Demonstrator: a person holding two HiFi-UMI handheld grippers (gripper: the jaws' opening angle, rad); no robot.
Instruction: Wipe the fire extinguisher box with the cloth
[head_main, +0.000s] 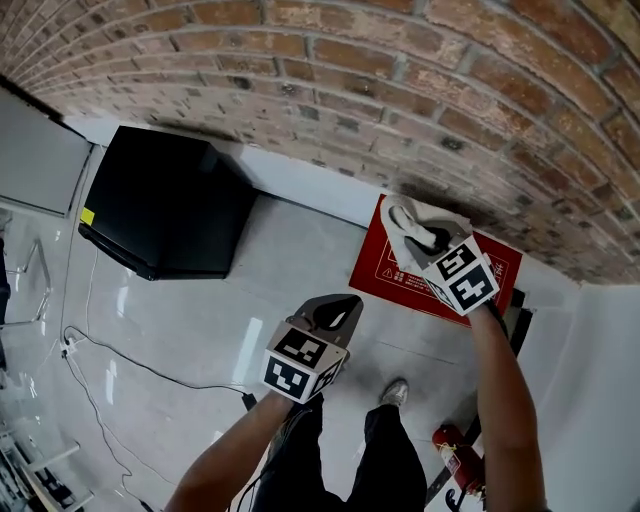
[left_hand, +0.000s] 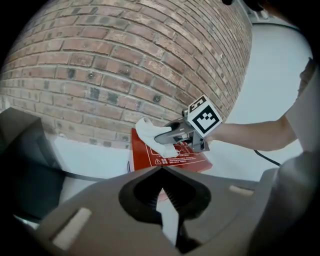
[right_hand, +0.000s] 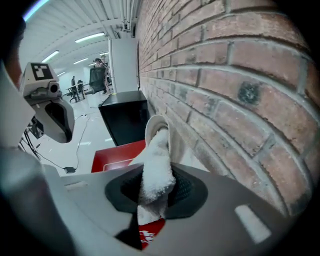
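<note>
The right gripper (head_main: 415, 232) clamps the white cloth (right_hand: 156, 165) in its fingers, the fire extinguisher box (head_main: 392, 283) just beneath them; left gripper (head_main: 343, 306) fingers closed, empty.

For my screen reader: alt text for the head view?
The right gripper clamps a white terry cloth on the flat red fire extinguisher box at the foot of a brick wall. The left gripper, shut and empty, hangs over the pale floor.

Cloth (head_main: 404, 222) on box (head_main: 388, 277) beside wall (head_main: 400, 70)

Bkgd: brick wall (head_main: 400, 60), white floor (head_main: 200, 330), blk cabinet (head_main: 165, 200).
</note>
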